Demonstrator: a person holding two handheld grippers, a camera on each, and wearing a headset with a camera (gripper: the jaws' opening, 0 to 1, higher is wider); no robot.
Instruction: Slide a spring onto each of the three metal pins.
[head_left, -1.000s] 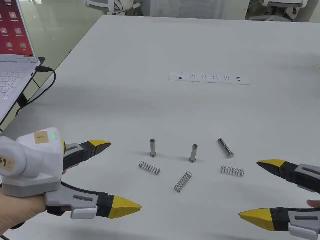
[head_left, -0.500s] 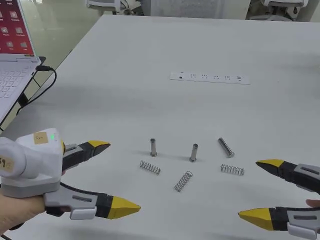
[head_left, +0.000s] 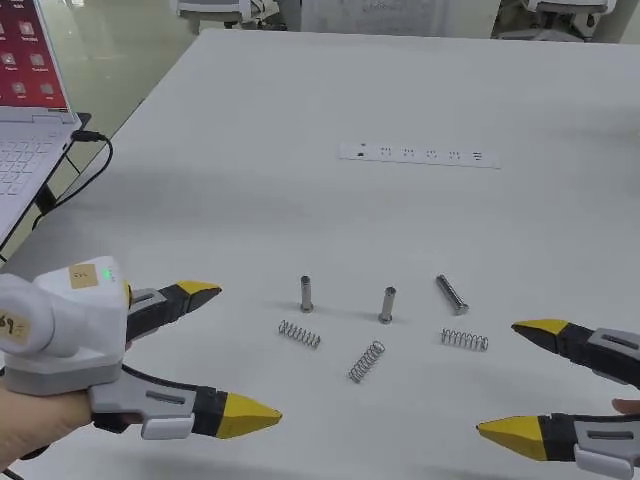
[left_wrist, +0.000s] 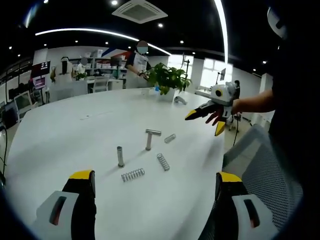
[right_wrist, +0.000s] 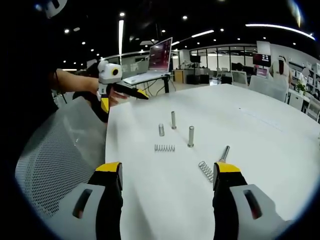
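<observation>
Pickup pending: coiled steel springs (head_left: 299, 334) lie beside short silver pins (head_left: 306, 294); yellow-tipped left gripper (head_left: 245, 350) and right gripper (head_left: 502, 378) gape empty; next, pinch a spring.

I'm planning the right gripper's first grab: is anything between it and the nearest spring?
Nothing visible: bare table separates the open right gripper from the nearest spring. The closest pin sits beyond that spring, off the path.
</observation>
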